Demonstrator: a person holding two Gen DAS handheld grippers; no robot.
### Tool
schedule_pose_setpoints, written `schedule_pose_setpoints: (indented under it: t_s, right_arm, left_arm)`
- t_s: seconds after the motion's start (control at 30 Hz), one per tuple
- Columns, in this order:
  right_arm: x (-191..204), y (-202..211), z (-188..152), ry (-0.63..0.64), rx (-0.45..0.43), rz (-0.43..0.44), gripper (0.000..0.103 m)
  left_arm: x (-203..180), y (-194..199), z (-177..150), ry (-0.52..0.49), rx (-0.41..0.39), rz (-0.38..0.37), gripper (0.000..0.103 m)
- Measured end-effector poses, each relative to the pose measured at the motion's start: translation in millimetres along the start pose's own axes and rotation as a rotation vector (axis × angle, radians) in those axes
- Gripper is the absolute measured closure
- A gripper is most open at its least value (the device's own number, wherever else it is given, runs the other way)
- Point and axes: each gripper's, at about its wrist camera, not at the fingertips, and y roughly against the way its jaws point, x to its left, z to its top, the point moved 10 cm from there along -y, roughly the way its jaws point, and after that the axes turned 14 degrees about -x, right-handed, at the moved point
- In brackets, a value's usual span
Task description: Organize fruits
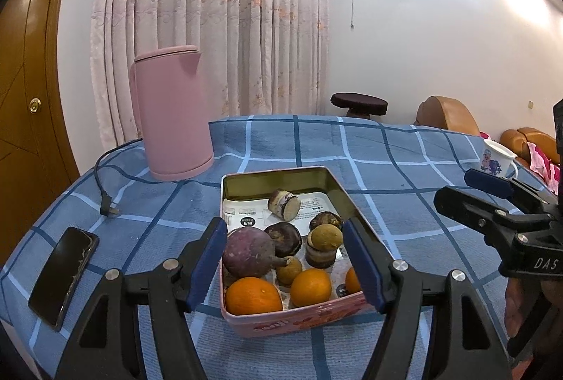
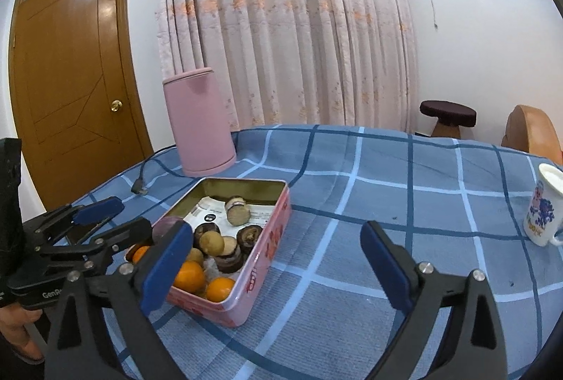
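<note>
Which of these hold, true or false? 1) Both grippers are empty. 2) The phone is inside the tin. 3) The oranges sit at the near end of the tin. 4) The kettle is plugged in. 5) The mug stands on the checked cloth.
1) True: the left gripper and the right gripper are open with nothing between the pads.
2) False: the phone lies on the cloth, left of the tin.
3) True: the oranges are at the tin's near end.
4) False: the plug of the pink kettle lies loose on the cloth.
5) True: the mug stands upright on it.
</note>
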Motion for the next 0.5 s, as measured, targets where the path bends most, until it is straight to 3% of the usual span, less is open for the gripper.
schedule_pose_setpoints:
  t_s: [0.5]
  right_arm:
    - [-0.8,1.9,-1.8,0.008,-0.004,-0.006,0.003]
  left_arm:
    - [-1.5,0.2,-2.3,-0.005,0.010,0.006,0.033]
